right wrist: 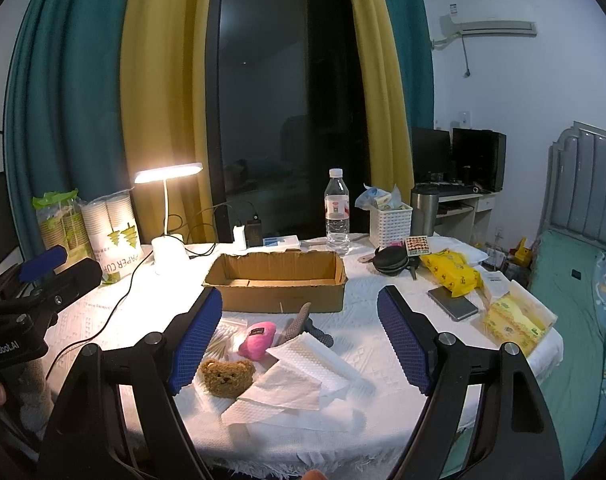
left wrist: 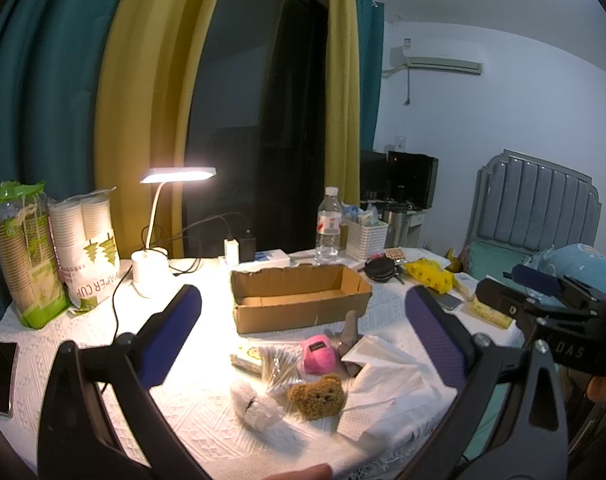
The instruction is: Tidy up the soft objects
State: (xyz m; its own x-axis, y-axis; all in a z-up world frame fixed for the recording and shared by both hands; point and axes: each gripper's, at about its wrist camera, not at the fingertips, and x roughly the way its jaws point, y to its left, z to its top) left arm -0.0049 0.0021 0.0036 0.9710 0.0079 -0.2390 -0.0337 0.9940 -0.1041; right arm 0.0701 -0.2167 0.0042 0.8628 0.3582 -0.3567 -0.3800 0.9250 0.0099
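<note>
A bedroom is shown at night, with a dark window flanked by yellow and teal curtains filling the upper centre of both views. A table covered with a white textured cloth (right wrist: 383, 364) occupies the lower half of each frame. A lit desk lamp (right wrist: 168, 216) is seen at centre left, with sleeves of paper cups (left wrist: 85, 252) to its left. An open cardboard box (right wrist: 277, 282) is placed at mid-frame, nothing visible inside it. Behind the box, a water bottle (right wrist: 337, 212) and a white basket (right wrist: 390, 222) are set just beside each other.

The soft objects are gathered in front of the box, in the lower centre of both frames. A brown teddy bear (right wrist: 227, 376) is lying face up, touching crumpled white paper towels (right wrist: 303, 376) on its right. A pink plush (right wrist: 257, 340) is seen just above the bear, and a grey knitted item (left wrist: 349, 330) is leaning between the plush and the box. A clear packet of what may be cotton swabs (left wrist: 275, 366) is laid left of the plush, though the glare makes this uncertain. A white fluffy item (left wrist: 255, 402) lies beside the bear in the left wrist view.

The left gripper (left wrist: 303, 344) is held above the pile with its blue-padded fingers spread wide and nothing between them. The right gripper (right wrist: 301, 340) is likewise spread wide and empty, framing the same pile. A yellow bag (right wrist: 449, 268), a phone (right wrist: 453, 303) and a tissue pack (right wrist: 517, 320) are seen at right.
</note>
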